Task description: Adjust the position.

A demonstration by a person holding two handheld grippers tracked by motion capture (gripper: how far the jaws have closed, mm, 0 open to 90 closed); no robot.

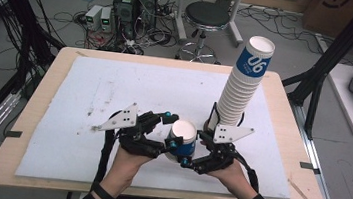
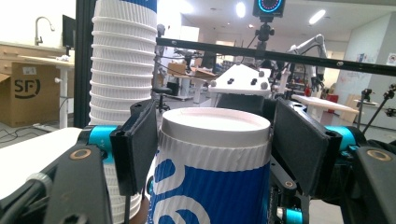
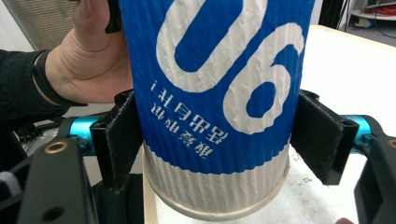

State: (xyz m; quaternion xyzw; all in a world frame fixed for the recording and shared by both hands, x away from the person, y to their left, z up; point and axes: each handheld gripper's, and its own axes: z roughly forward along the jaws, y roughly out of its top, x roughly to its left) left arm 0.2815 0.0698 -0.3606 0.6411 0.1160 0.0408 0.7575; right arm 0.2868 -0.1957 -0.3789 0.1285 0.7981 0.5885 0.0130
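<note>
Gripping the paper cup (image 1: pixel 182 139) from both sides: left gripper (image 1: pixel 167 128) and right gripper (image 1: pixel 194 149) meet on it near the front edge of the table (image 1: pixel 27 112). High view gives layout only, with the tall cup stack (image 1: pixel 240 86) just behind the right gripper. Left gripper view shows the pads (image 2: pixel 140 144) pressed on the cup near its base disc. Right gripper view shows the blue "06" print upside down, the left pad (image 3: pixel 119 140) touching and the right pad (image 3: pixel 320 135) at the wall; contact there is unclear.
</note>
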